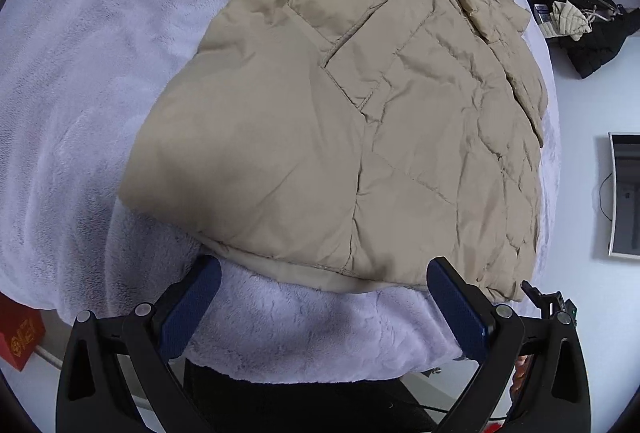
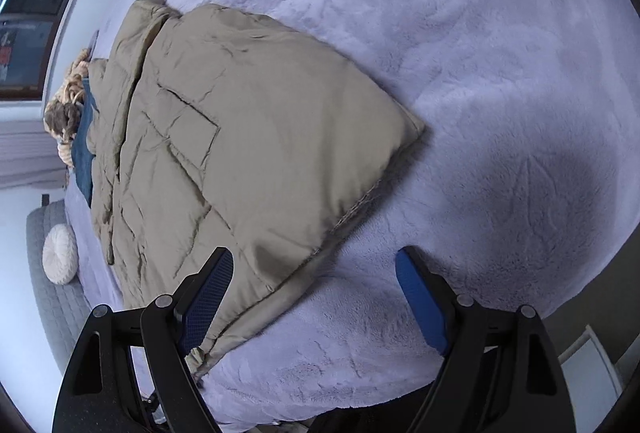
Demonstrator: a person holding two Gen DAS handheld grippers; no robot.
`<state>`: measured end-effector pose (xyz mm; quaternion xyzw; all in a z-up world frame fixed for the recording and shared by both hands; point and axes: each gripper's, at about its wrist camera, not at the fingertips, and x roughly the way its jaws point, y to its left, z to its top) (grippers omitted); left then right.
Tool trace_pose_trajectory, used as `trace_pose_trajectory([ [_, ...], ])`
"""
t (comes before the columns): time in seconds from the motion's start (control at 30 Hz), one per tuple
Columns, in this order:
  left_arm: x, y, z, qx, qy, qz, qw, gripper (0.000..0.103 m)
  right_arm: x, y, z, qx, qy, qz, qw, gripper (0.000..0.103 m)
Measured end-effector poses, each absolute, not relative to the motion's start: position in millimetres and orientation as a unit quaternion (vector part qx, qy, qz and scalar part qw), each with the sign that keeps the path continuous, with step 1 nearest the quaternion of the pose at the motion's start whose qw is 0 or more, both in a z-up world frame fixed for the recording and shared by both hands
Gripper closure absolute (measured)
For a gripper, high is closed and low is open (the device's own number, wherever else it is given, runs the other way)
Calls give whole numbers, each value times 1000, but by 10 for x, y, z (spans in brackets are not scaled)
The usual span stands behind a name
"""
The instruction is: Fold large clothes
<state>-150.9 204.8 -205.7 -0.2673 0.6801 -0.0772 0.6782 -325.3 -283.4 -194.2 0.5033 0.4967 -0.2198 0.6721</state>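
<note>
A beige puffer jacket (image 1: pixel 340 121) lies folded into a thick block on a lilac plush blanket (image 1: pixel 80 81); its patch pocket faces up. My left gripper (image 1: pixel 324 273) is open and empty, its blue pads just short of the jacket's near edge. In the right wrist view the same jacket (image 2: pixel 240 153) lies on the blanket (image 2: pixel 480 73). My right gripper (image 2: pixel 314 265) is open and empty above the jacket's near corner, with its left pad (image 2: pixel 208 297) over the fabric.
A blue garment (image 2: pixel 85 153) and a fur-trimmed piece (image 2: pixel 66 105) lie beyond the jacket. A round white cushion (image 2: pixel 60 260) sits on a grey quilted seat. A red box (image 1: pixel 20 337) is at the lower left. Dark clothes (image 1: pixel 592 37) lie on the floor.
</note>
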Motion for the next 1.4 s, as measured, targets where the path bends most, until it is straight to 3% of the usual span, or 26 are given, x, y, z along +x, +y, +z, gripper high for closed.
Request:
trace_pose_trajectory([
  [0.07,-1458,2000,-2110,-275,680,-75,675,0,-3219,-2858,-1995,516,488,-215,671,14],
  [0.13,-1418,1979,-2131,-291,674,-79,674,0,-3166,-2882,-2044,540,470,-202,668,0],
  [0.27,-1298,1909,-2151,-312,661,-86,678,0,-3016,-2888,-2088,591,427,-158,666,0],
  [0.4,-1222,1904,-2211,-333,648,-75,681,1,-2850,-2858,-2084,587,440,-141,665,0],
  [0.43,-1208,1907,-2209,-341,643,-73,682,10,-2829,-2856,-2091,586,446,-140,662,0],
  [0.5,-1183,1911,-2188,-349,636,-77,684,37,-2841,-2851,-2097,590,448,-135,658,0],
  [0.57,-1153,1894,-2159,-342,634,-86,688,84,-2846,-2858,-2096,597,446,-129,654,0],
  [0.63,-1135,1898,-2069,-329,626,-96,700,86,-2852,-2876,-2093,606,443,-126,649,1],
  [0.7,-1115,1904,-1940,-316,616,-106,714,90,-2870,-2886,-2081,613,439,-125,644,4],
  [0.73,-1103,1904,-1868,-310,611,-111,720,91,-2871,-2885,-2077,616,439,-121,643,15],
  [0.77,-1092,1898,-1794,-304,605,-116,727,90,-2883,-2890,-2075,618,439,-117,641,35],
  [0.8,-1080,1884,-1721,-298,599,-121,733,90,-2876,-2887,-2083,620,443,-113,638,46],
  [0.83,-1072,1880,-1664,-293,595,-125,738,91,-2873,-2884,-2091,621,447,-112,634,73],
  [0.87,-1065,1882,-1603,-286,592,-129,743,91,-2870,-2875,-2090,617,453,-117,633,91],
  [1.1,-1043,1920,-1243,-230,570,-142,776,90,-2780,-2841,-1792,559,466,-113,677,95],
  [1.4,-557,1827,-560,-213,502,-144,826,91,-2204,-2878,-1012,455,469,-70,754,95],
])
